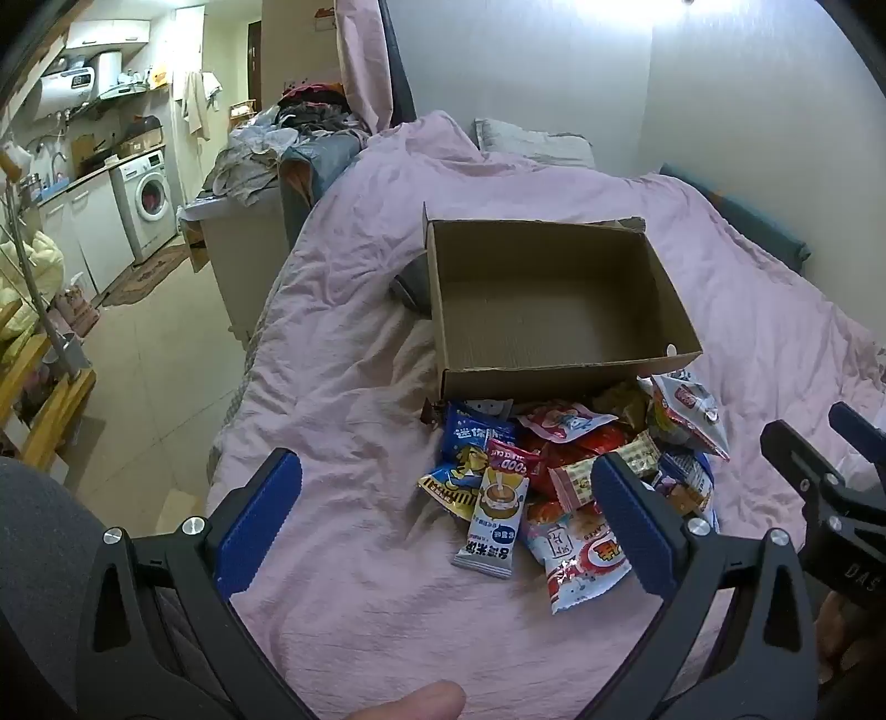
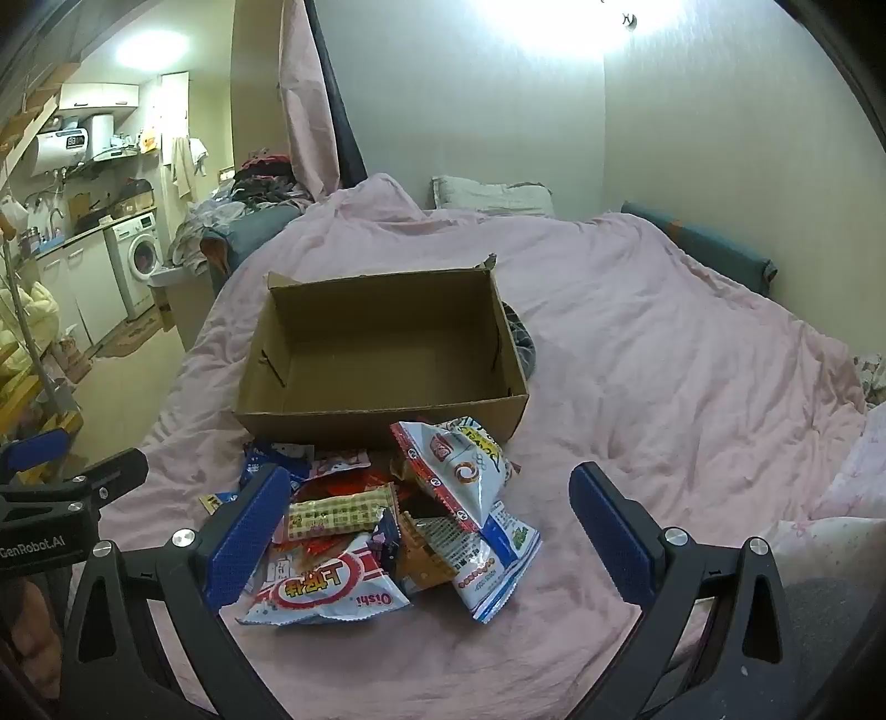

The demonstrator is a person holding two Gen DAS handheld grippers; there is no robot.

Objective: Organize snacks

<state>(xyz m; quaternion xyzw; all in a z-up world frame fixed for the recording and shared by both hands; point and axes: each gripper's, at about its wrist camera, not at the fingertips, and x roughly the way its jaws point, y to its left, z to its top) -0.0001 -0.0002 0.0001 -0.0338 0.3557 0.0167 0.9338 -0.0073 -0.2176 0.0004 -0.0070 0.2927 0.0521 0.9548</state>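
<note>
"Oishi" on white-red bag (image 2: 326, 595) (upside down), "GenRobot.AI" on left tool (image 2: 33, 545)

Pink-quilted bed (image 2: 637, 343) under cardboard box (image 2: 382, 412), snack packets (image 2: 387, 515), pillow (image 2: 493, 195).

A strong glare burns out the wall (image 2: 559, 33) at twelve o'clock in both views, washing the upper middle white. The light falls evenly on the pink bed (image 2: 637, 343), with soft shadows inside the cardboard box (image 2: 382, 338). Shiny snack packets (image 2: 332, 592) catch small highlights. Fisheye bending curves the room's lines, and the corners go black. Nearby gripper parts look slightly soft.
</note>
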